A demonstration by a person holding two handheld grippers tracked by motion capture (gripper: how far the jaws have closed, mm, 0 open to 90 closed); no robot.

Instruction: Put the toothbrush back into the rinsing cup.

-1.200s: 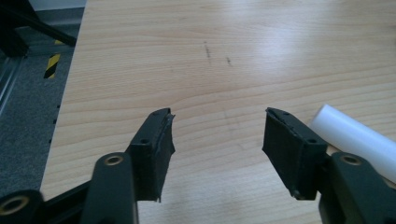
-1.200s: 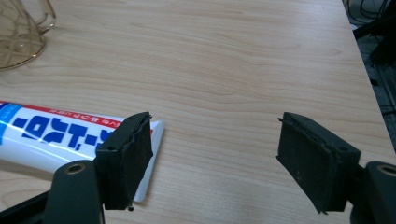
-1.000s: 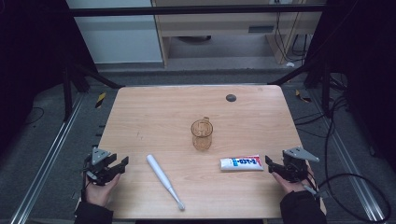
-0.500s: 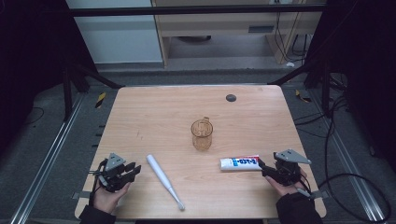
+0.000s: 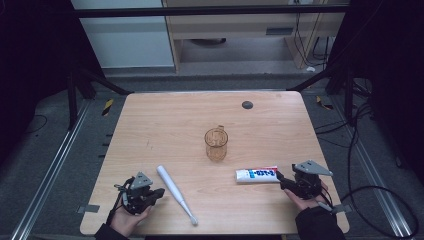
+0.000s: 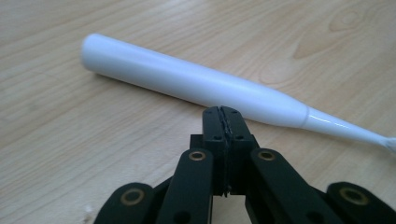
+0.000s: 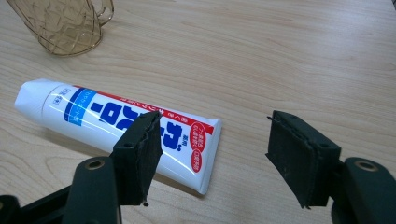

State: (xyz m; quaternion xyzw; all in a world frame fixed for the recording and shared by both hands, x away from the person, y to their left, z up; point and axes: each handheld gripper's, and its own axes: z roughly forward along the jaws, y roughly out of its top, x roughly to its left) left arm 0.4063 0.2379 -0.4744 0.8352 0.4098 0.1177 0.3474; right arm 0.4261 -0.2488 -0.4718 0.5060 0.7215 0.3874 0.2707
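A white electric toothbrush (image 5: 175,192) lies slantwise on the wooden table (image 5: 165,125) near its front left. My left gripper (image 5: 159,192) rests just left of the handle, its jaws having just closed with nothing between them. In the left gripper view the shut gripper (image 6: 223,114) points at the toothbrush (image 6: 187,81) close ahead. A toothpaste tube (image 5: 256,174) lies at the front right. My right gripper (image 5: 281,181) stands open at its flat end, its jaws slightly narrowed. In the right gripper view the tube (image 7: 116,119) lies ahead of the gripper (image 7: 215,121), untouched.
An amber see-through cup (image 5: 216,144) with a handle stands at the table's middle, also seen in the right gripper view (image 7: 65,25). A small dark round spot (image 5: 247,104) sits at the far right of the table. Metal rails and cables run beside the table.
My left gripper has slid right towards the toothbrush and its jaws have gone from open to shut, empty. The right gripper has barely moved.
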